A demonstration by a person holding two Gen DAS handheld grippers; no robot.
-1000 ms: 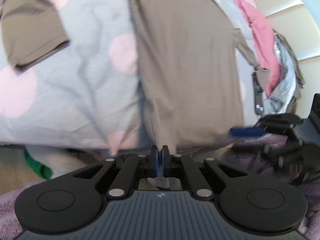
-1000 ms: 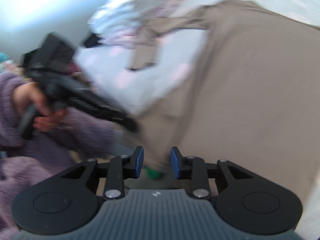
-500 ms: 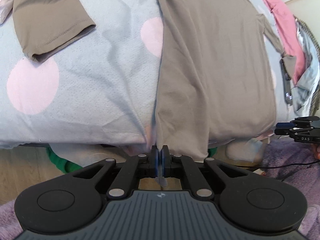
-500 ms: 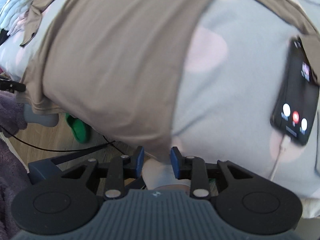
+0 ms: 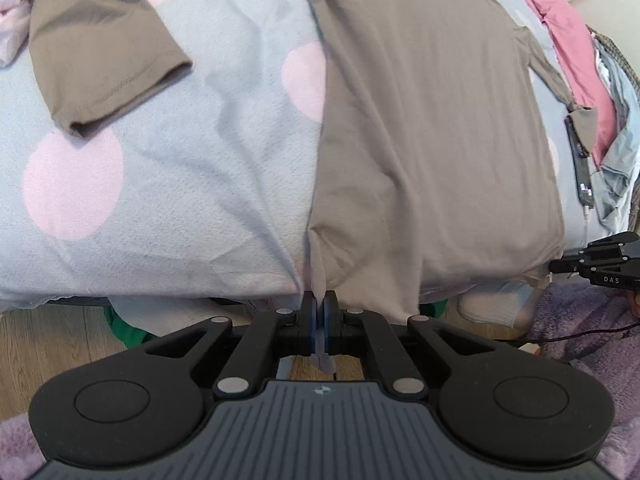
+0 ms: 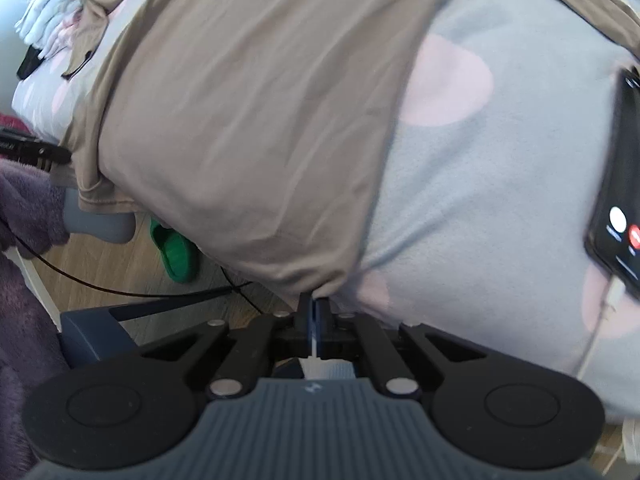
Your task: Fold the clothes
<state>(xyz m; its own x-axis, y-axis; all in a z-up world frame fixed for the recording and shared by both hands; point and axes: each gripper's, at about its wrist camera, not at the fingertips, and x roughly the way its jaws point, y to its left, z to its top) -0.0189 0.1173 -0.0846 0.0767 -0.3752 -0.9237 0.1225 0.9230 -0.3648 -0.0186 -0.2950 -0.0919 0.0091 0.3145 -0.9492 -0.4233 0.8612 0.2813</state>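
A taupe T-shirt (image 5: 432,128) lies spread on a bed with a grey, pink-dotted blanket (image 5: 168,184), its hem hanging over the near edge. My left gripper (image 5: 319,312) is shut on the shirt's left hem corner. In the right wrist view the same shirt (image 6: 256,120) fills the upper left, and my right gripper (image 6: 314,312) is shut on its right hem corner at the bed's edge. One sleeve (image 5: 100,60) lies flat at the far left. The right gripper also shows in the left wrist view (image 5: 600,260) at the right edge.
A phone (image 6: 616,184) with a call screen and cable lies on the blanket at the right. Pink and grey clothes (image 5: 580,60) are piled at the bed's far right. Green slippers (image 6: 176,252) and a black cable lie on the wood floor below.
My right gripper has swung to the shirt's right hem corner and shut on it; it was open half a second ago. My left gripper stays shut on the left corner.
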